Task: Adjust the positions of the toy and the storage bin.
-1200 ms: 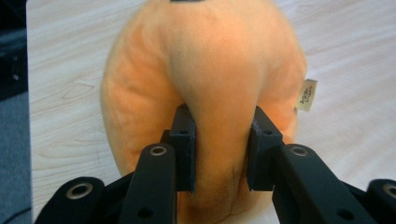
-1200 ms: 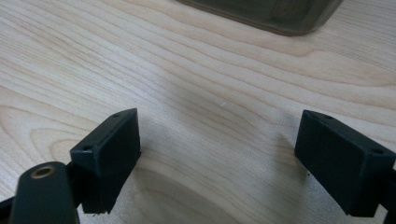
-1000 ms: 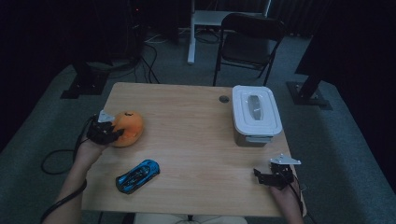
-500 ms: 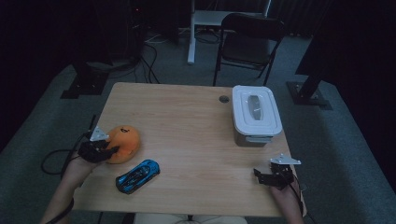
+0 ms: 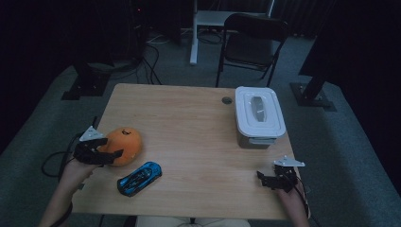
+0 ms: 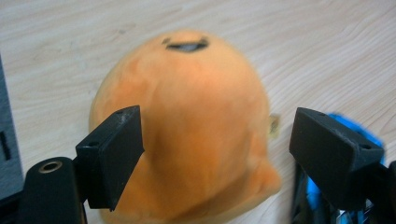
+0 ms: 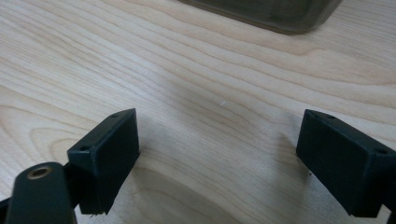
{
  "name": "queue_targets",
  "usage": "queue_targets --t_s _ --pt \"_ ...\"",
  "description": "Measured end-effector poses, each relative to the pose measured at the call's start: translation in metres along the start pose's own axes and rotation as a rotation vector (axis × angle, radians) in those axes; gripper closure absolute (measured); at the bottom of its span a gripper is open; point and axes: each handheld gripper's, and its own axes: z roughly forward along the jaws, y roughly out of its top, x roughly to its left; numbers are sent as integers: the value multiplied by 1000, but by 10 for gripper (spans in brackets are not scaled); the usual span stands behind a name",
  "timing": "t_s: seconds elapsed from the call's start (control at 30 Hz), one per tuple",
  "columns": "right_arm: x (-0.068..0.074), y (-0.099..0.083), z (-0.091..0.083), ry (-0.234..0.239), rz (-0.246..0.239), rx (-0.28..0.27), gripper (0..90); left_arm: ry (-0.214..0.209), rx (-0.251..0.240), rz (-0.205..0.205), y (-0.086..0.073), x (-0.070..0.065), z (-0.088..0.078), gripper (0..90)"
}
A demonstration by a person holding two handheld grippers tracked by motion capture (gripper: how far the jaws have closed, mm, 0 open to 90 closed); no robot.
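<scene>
The left gripper (image 5: 108, 154), jaws just opened, releases the orange plush toy (image 6: 187, 135) (right gripper (image 7: 219, 163) idle, open); next, back away.

No text, label, brand, number or sign can be read in these pictures; the orange plush toy (image 6: 187, 135) has only a small dark mark near its top, too blurred to be read as letters, and the white lid of the container (image 5: 259, 111) and the blue toy car (image 5: 139, 178) carry no readable writing
</scene>
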Motion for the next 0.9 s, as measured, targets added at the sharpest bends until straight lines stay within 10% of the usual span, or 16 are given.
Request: queue_targets --t_s 0.17,0.9 --pt "-3 -2 -4 -12 11 -2 130 -11 -1 -21 12 -9 3 6" --pt "-50 6 -21 -144 114 -75 128 -90 -17 92 68 -88 88 4"
